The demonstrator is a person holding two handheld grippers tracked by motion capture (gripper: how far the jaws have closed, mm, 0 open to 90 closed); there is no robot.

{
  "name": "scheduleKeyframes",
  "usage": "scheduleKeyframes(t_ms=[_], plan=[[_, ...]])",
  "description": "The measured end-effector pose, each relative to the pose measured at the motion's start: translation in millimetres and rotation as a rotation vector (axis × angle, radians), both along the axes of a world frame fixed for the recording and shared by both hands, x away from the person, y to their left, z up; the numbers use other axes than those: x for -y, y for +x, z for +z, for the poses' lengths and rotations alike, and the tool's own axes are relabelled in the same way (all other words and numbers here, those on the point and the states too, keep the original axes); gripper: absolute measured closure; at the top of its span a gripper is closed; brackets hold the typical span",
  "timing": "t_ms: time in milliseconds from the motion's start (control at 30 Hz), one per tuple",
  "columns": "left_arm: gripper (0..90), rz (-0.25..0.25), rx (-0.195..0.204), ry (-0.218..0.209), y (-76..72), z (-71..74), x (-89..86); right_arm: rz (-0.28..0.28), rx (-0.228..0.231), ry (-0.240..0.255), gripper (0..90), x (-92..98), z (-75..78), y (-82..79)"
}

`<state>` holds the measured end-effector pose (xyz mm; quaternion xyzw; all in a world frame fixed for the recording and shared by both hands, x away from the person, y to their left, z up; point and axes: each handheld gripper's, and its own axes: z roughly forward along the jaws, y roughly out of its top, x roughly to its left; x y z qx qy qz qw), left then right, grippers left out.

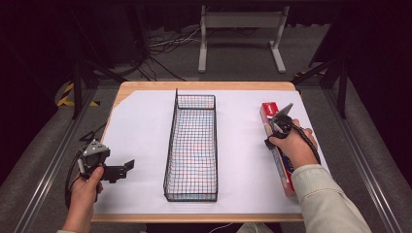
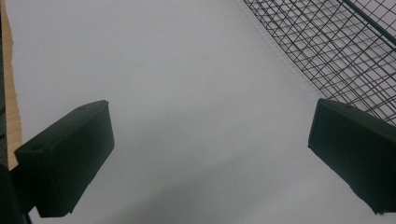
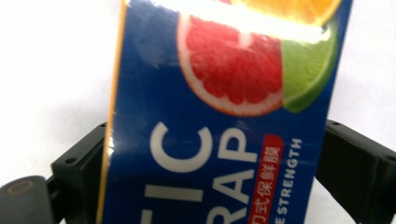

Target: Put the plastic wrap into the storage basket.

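Box: we see a long plastic-wrap box [image 1: 276, 145] lying flat on the white sheet [image 1: 141, 126], right of the wire basket [image 1: 192, 145].
Box axis: it runs from about 11 o'clock, far end, to 5 o'clock, near end, in the high view, nearly parallel to the basket's long side.
Box face: in the right gripper view the printed top [image 3: 219, 121] shows citrus slices and white lettering.
Right gripper: the right gripper [image 1: 278, 127] sits over the box's far half, a jaw on each long edge.
Right grip: the jaws stand wide and straddle the box; we judge the pads beside the edges rather than pressing, though the close view is blurred and contact could be hidden.
Key relation: the box lies straight between the right jaws, crosswise to them, so a squeeze across its narrow width is what we expect next.
Basket from box: at about 9 o'clock, near but apart, with bare sheet between them.
Left gripper: the left gripper [image 1: 119, 169] hovers at the basket's near left corner, jaws pointing towards 3 o'clock.
Left grip: released, nothing between the jaws, white sheet beneath and basket mesh [image 2: 336, 51] at 1 o'clock in its own view.
Nearer hand: the right hand [image 1: 294, 148], plainly; the left is well apart, across the basket.
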<state>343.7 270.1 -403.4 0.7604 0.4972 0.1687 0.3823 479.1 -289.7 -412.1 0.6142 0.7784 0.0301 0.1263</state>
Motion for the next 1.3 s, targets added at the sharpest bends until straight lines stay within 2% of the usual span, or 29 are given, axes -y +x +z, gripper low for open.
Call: scheduleKeyframes(t_ms=[100,200,233,300,400,500,633,733,833,867,933,1133,1167,1300], plan=[[0.8,0.003,-0.001,-0.002,-0.1,-0.1,-0.4,0.012,-0.004,-0.031,4.9,-2.4,-0.5,1.8],[0.8,-0.001,-0.001,0.0,0.2,-0.5,-0.6,0.005,-0.012,-0.025,8.0,-2.2,-0.1,2.4],[0.8,-0.002,-0.002,-0.001,0.2,-0.6,-0.5,-0.005,-0.022,-0.009,13.7,-2.4,1.0,2.6],[0.8,-0.002,0.0,0.001,0.4,-0.8,-0.6,-0.033,-0.047,0.053,32.6,-4.0,4.8,2.4],[0.8,-0.001,-0.001,0.0,0.7,-1.2,-0.7,-0.049,-0.062,0.047,34.0,-6.8,6.3,3.0],[0.8,-0.001,-0.001,0.0,0.7,-1.2,-0.7,-0.065,-0.074,0.061,35.8,-5.3,6.9,4.2],[0.8,0.001,-0.002,0.001,0.8,-1.6,-0.7,-0.081,-0.073,0.059,37.1,-6.1,7.2,4.1],[0.8,0.001,-0.003,0.001,0.9,-1.9,-1.3,-0.127,-0.062,0.056,39.2,-8.4,9.0,2.6],[0.8,0.005,-0.004,-0.004,1.0,-2.1,-1.4,-0.173,-0.066,0.087,39.8,-8.4,10.5,1.5],[0.8,0.005,-0.004,-0.005,1.1,-2.1,-1.4,-0.195,-0.06,0.114,39.9,-7.7,11.7,0.6],[0.8,0.006,-0.004,-0.005,1.2,-2.3,-1.5,-0.204,-0.039,0.143,40.0,-7.3,13.7,-0.3],[0.8,0.004,-0.003,-0.001,1.0,-2.0,-1.3,-0.253,0.011,0.159,40.1,-10.2,27.9,-1.9],[0.8,0.006,-0.001,-0.006,0.8,-1.6,-1.1,-0.268,0.014,0.173,40.1,-11.3,34.9,-2.1],[0.8,0.008,0.002,-0.004,0.9,-1.4,-1.5,-0.301,0.04,0.18,40.1,-16.0,49.0,-3.2]])
